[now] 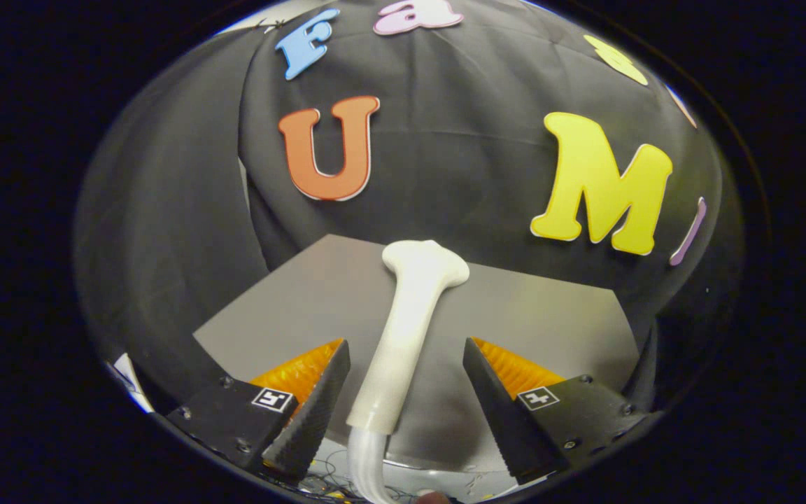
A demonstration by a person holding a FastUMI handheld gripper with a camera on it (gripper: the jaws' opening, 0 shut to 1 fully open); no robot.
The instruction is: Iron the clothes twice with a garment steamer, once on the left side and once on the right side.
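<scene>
Item under inspection: the garment steamer [410,329], a white wand with a flared head. It lies on the grey table [550,315], running lengthwise between the two fingers, its head pointing toward 12 o'clock and reaching well beyond the fingertips. The handle end lies toward 6 o'clock, where a pale, translucent hose [366,462] joins it and curves away beneath the gripper.

Gripper [406,381]: the fingers stand spread apart, one to each side of the wand's handle, at 9 o'clock and 3 o'clock of it. A visible gap remains between each finger and the handle; neither presses on it. The steamer is therefore flanked, not pinched.

Supporting surface: the table extends from under the fingers toward the 12 o'clock side, ending at the black cloth wall [459,140] of the booth, which rises behind the steamer's head and wraps round to both sides.

Toward 6 o'clock, below the fingers, a light surface with thin tangled wires [329,476] is partly seen; detail is too small to identify further.
</scene>
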